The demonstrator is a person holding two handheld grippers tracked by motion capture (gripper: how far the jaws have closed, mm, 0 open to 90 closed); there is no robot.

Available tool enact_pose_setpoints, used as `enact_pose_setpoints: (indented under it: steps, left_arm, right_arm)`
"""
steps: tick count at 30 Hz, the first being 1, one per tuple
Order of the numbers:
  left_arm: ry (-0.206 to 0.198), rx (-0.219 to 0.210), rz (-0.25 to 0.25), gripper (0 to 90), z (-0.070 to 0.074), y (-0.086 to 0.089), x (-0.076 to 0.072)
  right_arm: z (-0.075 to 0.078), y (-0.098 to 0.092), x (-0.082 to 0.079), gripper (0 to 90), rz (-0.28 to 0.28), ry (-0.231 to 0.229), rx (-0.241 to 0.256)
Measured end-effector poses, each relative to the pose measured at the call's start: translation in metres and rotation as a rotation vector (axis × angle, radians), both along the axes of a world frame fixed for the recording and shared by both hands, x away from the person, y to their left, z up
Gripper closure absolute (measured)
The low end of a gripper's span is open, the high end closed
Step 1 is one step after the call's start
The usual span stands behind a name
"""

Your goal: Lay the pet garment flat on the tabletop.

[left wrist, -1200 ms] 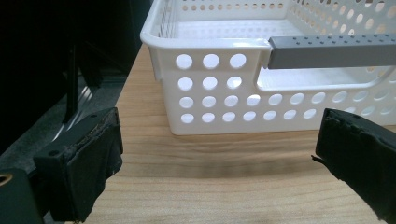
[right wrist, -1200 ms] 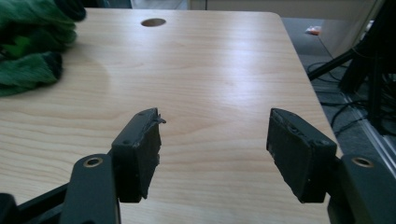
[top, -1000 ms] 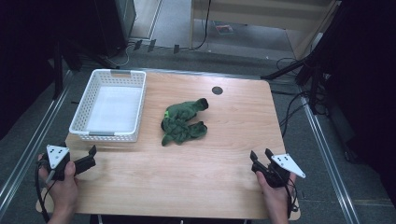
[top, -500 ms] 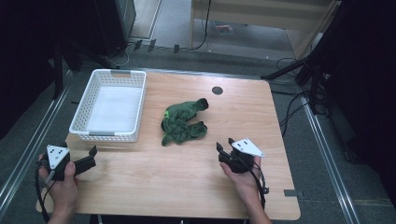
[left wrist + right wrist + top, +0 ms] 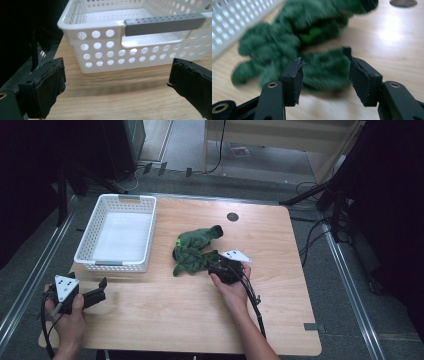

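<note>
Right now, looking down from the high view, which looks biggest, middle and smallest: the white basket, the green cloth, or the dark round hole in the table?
1. White basket
2. Green cloth
3. Dark round hole

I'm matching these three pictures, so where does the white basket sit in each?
High view: white basket, upper left on the table.
Left gripper view: it spans the top, beyond the open jaws.
Right gripper view: top-left corner.
Shared landmark: the green cloth beside it.

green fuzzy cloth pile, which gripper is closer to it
Right. The right gripper is at the green fuzzy cloth pile's near edge, jaws open around a fold; the left gripper sits far off, facing the white perforated plastic basket.
</note>
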State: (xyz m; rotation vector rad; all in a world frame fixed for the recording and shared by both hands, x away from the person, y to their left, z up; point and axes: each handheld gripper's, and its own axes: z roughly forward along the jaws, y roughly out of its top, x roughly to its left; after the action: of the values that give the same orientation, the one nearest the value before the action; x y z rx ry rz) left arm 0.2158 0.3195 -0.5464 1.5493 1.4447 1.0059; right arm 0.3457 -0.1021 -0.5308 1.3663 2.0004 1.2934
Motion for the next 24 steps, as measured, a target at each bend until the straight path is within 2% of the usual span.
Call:
enact_pose_setpoints:
  steps: [2,5,7,10,11,12,13,15,16,17,18,19,21,24]
  left_arm:
    - [0.000,-0.001,-0.014,1.1,0.001,-0.003,-0.001]
    - [-0.002,0.005,-0.025,1.1,0.001,-0.007,0.000]
    - [-0.001,0.004,-0.031,1.1,0.002,-0.009,0.000]
    - [-0.007,-0.002,-0.035,1.1,0.003,-0.011,-0.001]
    - [-0.009,-0.005,-0.037,1.1,0.004,-0.012,-0.002]
    - [-0.015,-0.010,-0.042,1.1,0.005,-0.012,-0.003]
    - [-0.023,-0.017,-0.047,1.1,0.007,-0.014,-0.004]
    - [-0.028,-0.024,-0.052,1.1,0.008,-0.015,-0.004]
    - [-0.036,-0.039,-0.061,1.1,0.012,-0.019,-0.005]
    - [-0.036,-0.039,-0.061,1.1,0.012,-0.019,-0.005]
    - [-0.041,-0.043,-0.067,1.1,0.014,-0.021,-0.005]
    - [-0.044,-0.044,-0.074,1.1,0.016,-0.023,-0.006]
    - [-0.049,-0.050,-0.088,1.1,0.020,-0.029,-0.007]
    - [-0.064,-0.059,-0.124,1.1,0.028,-0.040,-0.008]
  right_arm:
    - [0.006,0.010,-0.005,44.0,0.037,-0.051,0.007]
    - [0.013,0.033,-0.010,42.1,0.094,-0.074,-0.048]
    - [0.014,0.046,-0.005,38.9,0.094,-0.042,-0.065]
    - [0.009,0.055,0.009,31.1,0.059,0.009,-0.049]
    - [0.003,0.058,0.017,30.4,0.044,0.055,-0.030]
    - [0.003,0.058,0.017,30.4,0.044,0.055,-0.030]
    - [-0.002,0.060,0.023,43.3,0.066,0.082,-0.023]
    - [-0.003,0.061,0.023,68.0,0.101,0.085,-0.029]
    - [-0.001,0.060,0.022,77.4,0.112,0.065,-0.047]
    - [-0.001,0.060,0.022,77.4,0.112,0.065,-0.047]
    - [0.003,0.059,0.020,86.5,0.118,0.044,-0.062]
    - [0.008,0.057,0.017,88.1,0.117,0.020,-0.071]
    - [0.021,0.048,0.011,89.1,0.142,-0.022,-0.048]
    - [0.039,0.036,-0.001,89.2,0.159,-0.078,-0.079]
